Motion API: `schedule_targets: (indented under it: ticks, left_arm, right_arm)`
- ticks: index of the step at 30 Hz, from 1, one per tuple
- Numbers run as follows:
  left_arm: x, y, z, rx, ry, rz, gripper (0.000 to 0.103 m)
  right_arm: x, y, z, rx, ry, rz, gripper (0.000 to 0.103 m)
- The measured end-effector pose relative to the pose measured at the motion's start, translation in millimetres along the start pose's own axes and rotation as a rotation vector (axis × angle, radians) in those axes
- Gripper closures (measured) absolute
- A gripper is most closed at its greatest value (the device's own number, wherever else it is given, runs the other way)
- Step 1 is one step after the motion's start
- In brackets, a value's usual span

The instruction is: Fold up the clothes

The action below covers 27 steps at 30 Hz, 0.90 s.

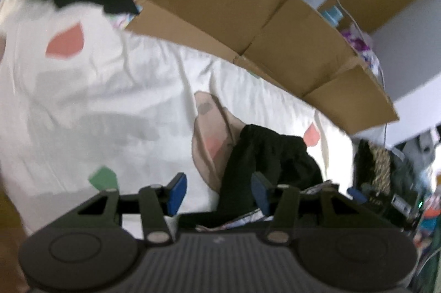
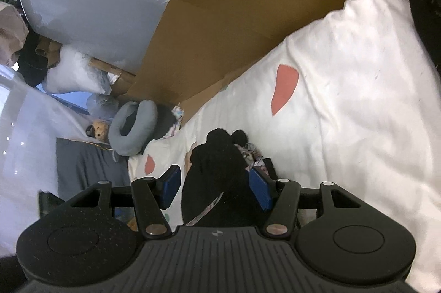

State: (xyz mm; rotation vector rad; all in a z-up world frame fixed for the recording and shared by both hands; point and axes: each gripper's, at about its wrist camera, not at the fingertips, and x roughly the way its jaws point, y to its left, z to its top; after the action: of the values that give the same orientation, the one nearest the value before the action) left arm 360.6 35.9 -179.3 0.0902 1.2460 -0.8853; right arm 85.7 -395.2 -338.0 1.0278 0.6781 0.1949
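On the white bedsheet (image 2: 358, 89) printed with coral and green patches, beside a brown cardboard panel (image 2: 248, 17), a bunched black fabric garment (image 2: 217, 177) is seen between the blue pads of the right gripper (image 2: 217, 187); whether those pads press on it cannot be told. From the left wrist view, the left gripper (image 1: 219, 191) is shown with jaws apart and nothing clamped, the black garment (image 1: 264, 155) lying just beyond its right pad. A grey U-shaped neck pillow (image 2: 132, 127) is noted at the sheet's far end.
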Motion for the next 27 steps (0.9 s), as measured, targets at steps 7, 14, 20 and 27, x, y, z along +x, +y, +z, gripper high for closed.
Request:
schedule_targets:
  ticks: [7,14,20,27]
  left_arm:
    - [-3,-2,17,0.106,0.063,0.017,0.044]
    - [19,0,-8,0.19,0.111,-0.011,0.044]
    - [41,9,-45,0.201,0.09,-0.059,0.044]
    - [67,27,-80,0.191,0.102,-0.081,0.045]
  right_arm:
    - [0,6,-4,-0.088,0.029,-0.061,0.042]
    - [7,12,-8,-0.173,0.052,-0.122,0.045]
    - [16,19,-10,-0.249,0.075,-0.195,0.05]
    - [22,33,-17,-0.392,0.131,-0.264,0.055]
